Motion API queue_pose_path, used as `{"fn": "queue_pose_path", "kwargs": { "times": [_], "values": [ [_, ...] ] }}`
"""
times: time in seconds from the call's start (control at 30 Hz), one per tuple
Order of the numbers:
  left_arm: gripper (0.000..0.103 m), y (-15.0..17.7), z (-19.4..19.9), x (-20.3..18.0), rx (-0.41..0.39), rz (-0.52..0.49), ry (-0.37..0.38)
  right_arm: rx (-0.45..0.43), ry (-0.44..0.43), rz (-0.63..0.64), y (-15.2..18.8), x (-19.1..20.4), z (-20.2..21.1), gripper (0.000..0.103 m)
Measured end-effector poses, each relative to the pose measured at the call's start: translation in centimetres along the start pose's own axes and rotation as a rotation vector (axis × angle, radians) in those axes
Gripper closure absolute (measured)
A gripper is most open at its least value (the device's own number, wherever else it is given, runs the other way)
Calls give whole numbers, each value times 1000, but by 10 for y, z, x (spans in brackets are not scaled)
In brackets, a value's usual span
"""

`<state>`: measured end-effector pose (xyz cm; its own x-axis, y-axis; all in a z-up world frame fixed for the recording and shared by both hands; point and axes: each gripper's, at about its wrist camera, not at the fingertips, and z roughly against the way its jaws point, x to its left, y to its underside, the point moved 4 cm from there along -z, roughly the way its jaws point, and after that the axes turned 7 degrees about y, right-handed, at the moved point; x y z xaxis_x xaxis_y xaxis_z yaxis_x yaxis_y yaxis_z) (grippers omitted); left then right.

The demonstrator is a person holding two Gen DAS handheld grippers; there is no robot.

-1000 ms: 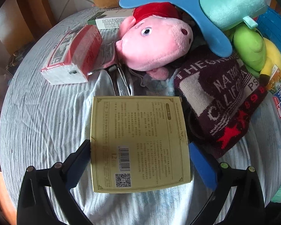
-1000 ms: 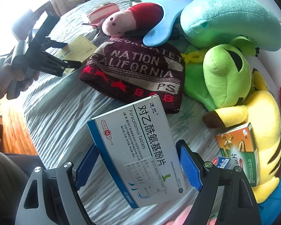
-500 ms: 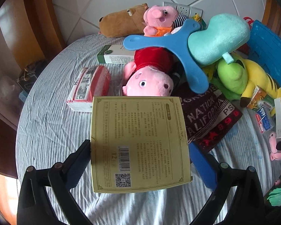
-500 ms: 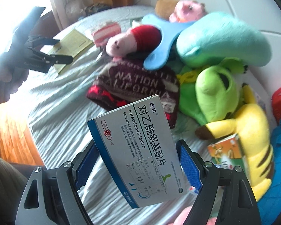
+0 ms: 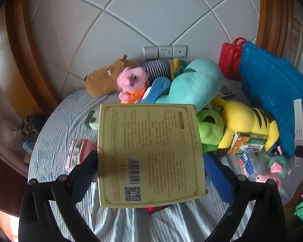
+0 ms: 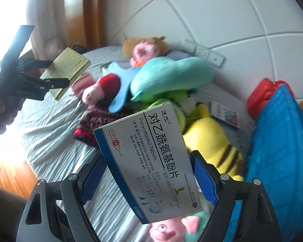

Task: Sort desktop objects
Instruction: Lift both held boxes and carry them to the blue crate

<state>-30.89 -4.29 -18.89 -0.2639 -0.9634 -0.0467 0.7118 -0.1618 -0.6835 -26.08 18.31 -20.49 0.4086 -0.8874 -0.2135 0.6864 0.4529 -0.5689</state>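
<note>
With each hand-held gripper clamped on its load, left (image 5: 150, 169) on the yellow box (image 5: 149, 153) and right (image 6: 148, 178) on the paracetamol box (image 6: 149, 161), carry both level to the blue basket (image 6: 278, 141) at far right.

1. I pick the big whale toy (image 5: 194, 82) as my mark; it lies in the middle of the pile on the table (image 5: 56, 121).
2. Left of the whale toy sits the pig toy (image 5: 131, 82), and the bear toy (image 5: 103, 76) lies behind the pig.
3. Right of the whale toy stands the basket (image 5: 272, 92), with the little case (image 5: 230, 58) behind it.
4. In front of the whale toy lie the frog toy (image 5: 210, 129) and the striped toy (image 5: 244, 121).
5. A small box (image 5: 246, 145) leans on the striped toy.
6. Behind the whale toy, the wall sockets (image 5: 165, 51) are on the wall.
</note>
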Motion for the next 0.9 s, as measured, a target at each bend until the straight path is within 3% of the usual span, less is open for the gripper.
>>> {"fn": "queue_pose_path", "kwargs": {
  "times": [0.43, 0.7, 0.9],
  "values": [
    [1, -113, 17, -184, -110, -123, 64, -158, 141, -185, 24, -179, 95, 20],
    [1, -162, 8, -305, -158, -204, 141, -171, 229, -280, 62, -280, 130, 21],
    [1, -188, -5, -371, -182, -255, 199, -154, 287, -326, 92, -335, 143, 22]
  ]
}}
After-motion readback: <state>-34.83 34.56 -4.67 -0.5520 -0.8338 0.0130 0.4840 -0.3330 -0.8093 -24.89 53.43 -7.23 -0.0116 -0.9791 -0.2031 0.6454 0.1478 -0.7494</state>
